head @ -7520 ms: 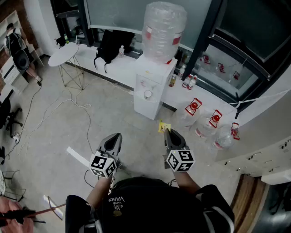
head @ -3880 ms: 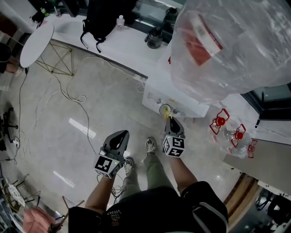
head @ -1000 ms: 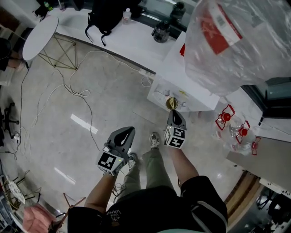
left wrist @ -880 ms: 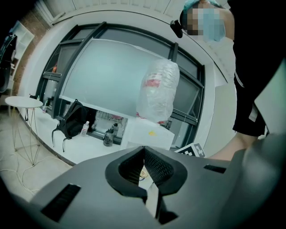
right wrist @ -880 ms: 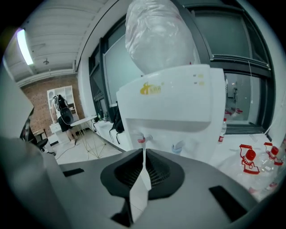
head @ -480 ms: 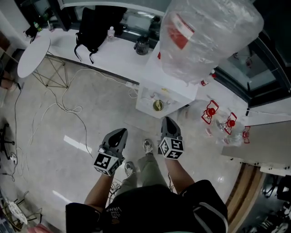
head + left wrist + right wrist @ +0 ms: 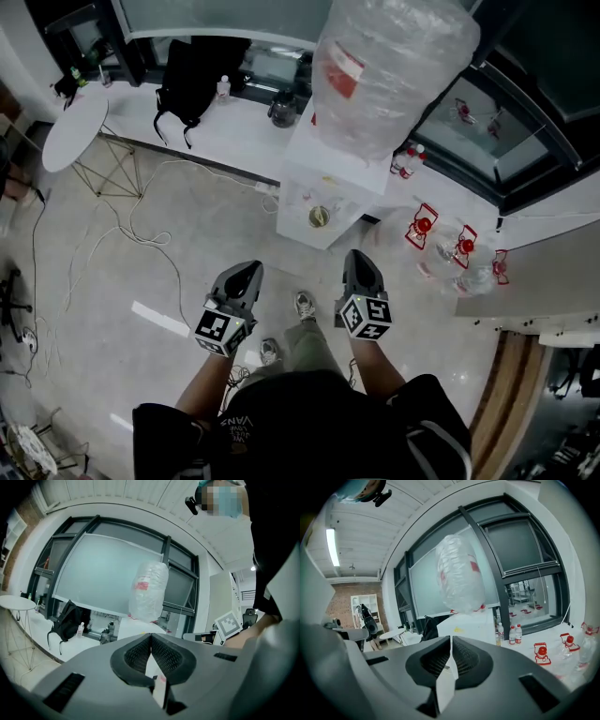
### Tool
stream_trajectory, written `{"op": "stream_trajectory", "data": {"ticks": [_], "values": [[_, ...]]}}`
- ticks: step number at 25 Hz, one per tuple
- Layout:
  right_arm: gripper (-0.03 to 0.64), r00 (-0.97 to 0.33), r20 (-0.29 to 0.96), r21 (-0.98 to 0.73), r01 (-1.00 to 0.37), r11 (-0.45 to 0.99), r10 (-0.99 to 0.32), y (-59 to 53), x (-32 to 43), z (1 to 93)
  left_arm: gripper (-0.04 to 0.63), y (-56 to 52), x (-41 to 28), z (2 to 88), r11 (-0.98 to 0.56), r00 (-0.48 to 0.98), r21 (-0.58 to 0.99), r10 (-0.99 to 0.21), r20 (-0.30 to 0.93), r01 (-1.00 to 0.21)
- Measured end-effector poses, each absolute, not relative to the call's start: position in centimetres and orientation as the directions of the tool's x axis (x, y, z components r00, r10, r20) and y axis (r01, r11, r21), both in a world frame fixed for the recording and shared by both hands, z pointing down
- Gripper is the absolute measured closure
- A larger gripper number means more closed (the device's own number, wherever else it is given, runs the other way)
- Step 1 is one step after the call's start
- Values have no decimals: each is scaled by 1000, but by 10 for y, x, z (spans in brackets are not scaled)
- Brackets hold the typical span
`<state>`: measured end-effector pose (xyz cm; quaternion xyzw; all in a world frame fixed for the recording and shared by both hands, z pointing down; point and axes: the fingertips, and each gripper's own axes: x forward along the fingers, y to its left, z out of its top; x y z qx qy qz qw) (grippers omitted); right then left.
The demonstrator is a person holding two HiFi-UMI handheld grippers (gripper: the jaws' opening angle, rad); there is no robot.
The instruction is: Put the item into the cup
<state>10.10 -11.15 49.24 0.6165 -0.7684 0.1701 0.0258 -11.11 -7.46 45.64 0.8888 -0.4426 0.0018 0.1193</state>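
The left gripper (image 7: pixel 247 272) and the right gripper (image 7: pixel 357 259) are held side by side over the floor (image 7: pixel 112 281), both aimed toward a white water dispenser (image 7: pixel 319 183). In the left gripper view, the jaws are seen pressed together at their tips, with nothing pinched between them. In the right gripper view, the jaws are likewise closed tip to tip and nothing is gripped.

A cup (image 7: pixel 319 217) is set in the recess at the front of the dispenser, well apart from both grippers. Something yellowish is seen inside the cup, though its shape cannot be made out. A large clear bottle (image 7: pixel 389 66) is mounted upside down on top of the dispenser. A black backpack (image 7: pixel 187 80) is placed on the white ledge (image 7: pixel 234 122) to the left of the dispenser, and a round white table (image 7: pixel 75 131) is seen further left. Loose cables (image 7: pixel 141 225) are spread across the floor.
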Motion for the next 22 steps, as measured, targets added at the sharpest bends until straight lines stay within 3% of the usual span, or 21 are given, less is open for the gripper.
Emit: {"op": "stream_trajectory", "data": {"ticks": [22], "values": [[569,-264,226,-172,-958,228,-938,24,70,434,575,33,-149,413,-600,620,177,-779,93,-781]]}}
